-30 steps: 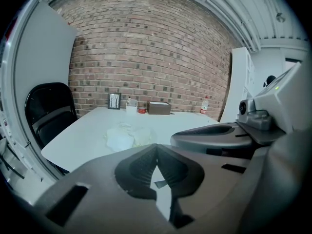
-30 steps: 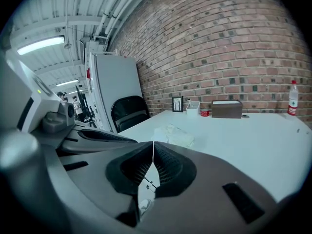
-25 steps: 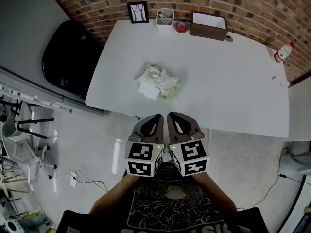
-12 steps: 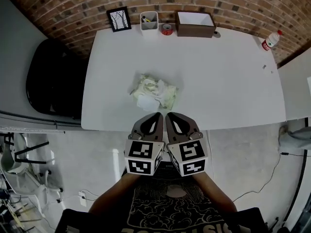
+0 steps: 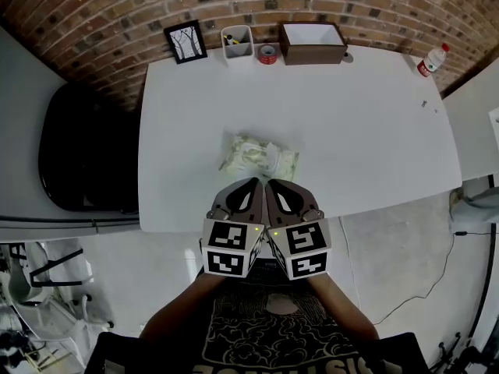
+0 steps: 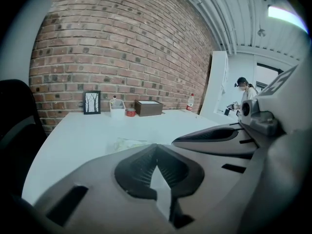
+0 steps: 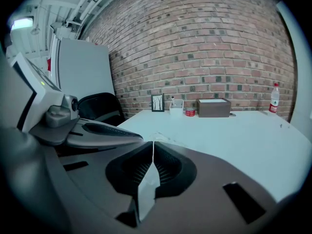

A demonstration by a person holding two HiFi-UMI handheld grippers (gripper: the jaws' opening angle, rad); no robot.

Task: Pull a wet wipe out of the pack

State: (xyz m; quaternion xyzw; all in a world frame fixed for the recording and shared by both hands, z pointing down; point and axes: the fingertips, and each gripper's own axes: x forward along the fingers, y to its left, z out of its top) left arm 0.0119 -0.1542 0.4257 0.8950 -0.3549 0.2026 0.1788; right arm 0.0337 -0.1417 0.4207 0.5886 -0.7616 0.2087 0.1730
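— Pack point(image 5: 259, 157): soft, light, crinkly, near table point(image 5: 374, 115) front edge; likely slides when tugged.
— Left gripper point(image 5: 251, 185), right gripper point(image 5: 273, 185): both closed, empty, just off that edge. Pin one end, pinch mid-top.

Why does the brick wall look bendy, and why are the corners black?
Left gripper view and right gripper view: the wide-angle lens curves the brick wall and leaves the picture corners dark. Head view: the same bending shows more mildly, with the table edges bowing outward.
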